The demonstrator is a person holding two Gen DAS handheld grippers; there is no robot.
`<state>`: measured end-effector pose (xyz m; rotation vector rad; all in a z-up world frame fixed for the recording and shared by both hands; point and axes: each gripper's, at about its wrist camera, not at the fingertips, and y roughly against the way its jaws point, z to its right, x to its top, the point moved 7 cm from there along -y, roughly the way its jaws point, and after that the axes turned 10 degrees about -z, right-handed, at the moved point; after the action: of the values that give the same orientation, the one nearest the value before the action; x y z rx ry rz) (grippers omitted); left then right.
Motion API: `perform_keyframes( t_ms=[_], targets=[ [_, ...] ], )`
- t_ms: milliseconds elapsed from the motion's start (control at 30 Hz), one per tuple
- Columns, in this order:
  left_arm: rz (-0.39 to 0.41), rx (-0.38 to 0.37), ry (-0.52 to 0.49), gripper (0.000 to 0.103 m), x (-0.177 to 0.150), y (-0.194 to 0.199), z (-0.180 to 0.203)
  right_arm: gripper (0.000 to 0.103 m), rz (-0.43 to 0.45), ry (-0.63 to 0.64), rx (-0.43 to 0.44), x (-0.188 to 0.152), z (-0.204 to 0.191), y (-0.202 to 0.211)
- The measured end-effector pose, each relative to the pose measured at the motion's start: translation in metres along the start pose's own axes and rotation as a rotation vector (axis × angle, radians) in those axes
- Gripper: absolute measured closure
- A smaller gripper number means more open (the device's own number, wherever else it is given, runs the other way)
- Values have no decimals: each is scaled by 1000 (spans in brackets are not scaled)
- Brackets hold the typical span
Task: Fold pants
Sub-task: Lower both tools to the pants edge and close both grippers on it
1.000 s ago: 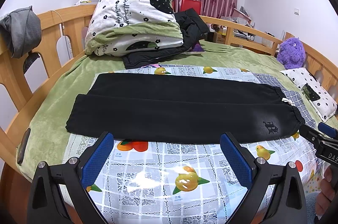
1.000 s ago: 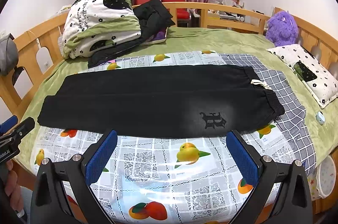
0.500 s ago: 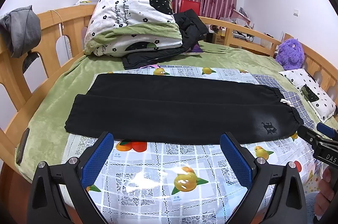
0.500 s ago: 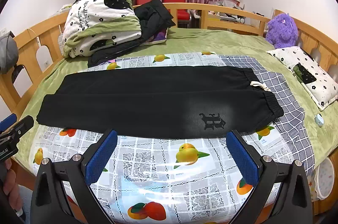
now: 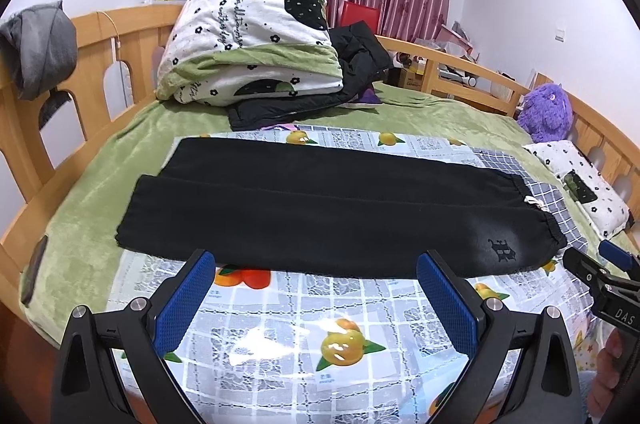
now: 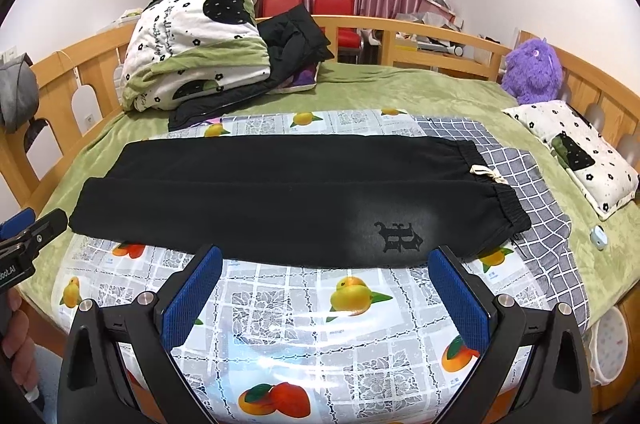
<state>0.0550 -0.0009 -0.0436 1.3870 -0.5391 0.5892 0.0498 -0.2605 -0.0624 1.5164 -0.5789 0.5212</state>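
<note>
Bed holds the pants (image 5: 320,216) flat, no fold made yet, both tools (image 5: 316,300) (image 6: 326,294) spread wide near them, holding nothing.

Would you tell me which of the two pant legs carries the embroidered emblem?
The nearer leg, closest to the hand-held grippers, carries the emblem near the waistband; the farther leg is plain black.

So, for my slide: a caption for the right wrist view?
Open right tongs hover before black pants laid flat on the fruit-print cloth.
</note>
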Motion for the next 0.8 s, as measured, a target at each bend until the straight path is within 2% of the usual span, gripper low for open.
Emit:
perform_keyframes(
  t_ms=[267,367,433,533,600,800],
  targets=[
    [-10,-45,14,1,1,-12,6,2,7,-12,29,4,-1,-3],
    [-21,-96,18,1,3,-21,10,4,21,-14,40,8,-4,-5],
    [-30,-139,32,3,5,-28,13,4,26,-16,76,12,-7,-8],
    [-47,-161,50,7,7,-40,16,8,14,-8,96,19,-13,-18],
    [-58,-185,58,14,9,-47,20,10,9,2,102,25,-17,-25],
    [-50,-194,54,14,22,-64,20,12,-1,17,149,48,-17,-40]
  ],
)
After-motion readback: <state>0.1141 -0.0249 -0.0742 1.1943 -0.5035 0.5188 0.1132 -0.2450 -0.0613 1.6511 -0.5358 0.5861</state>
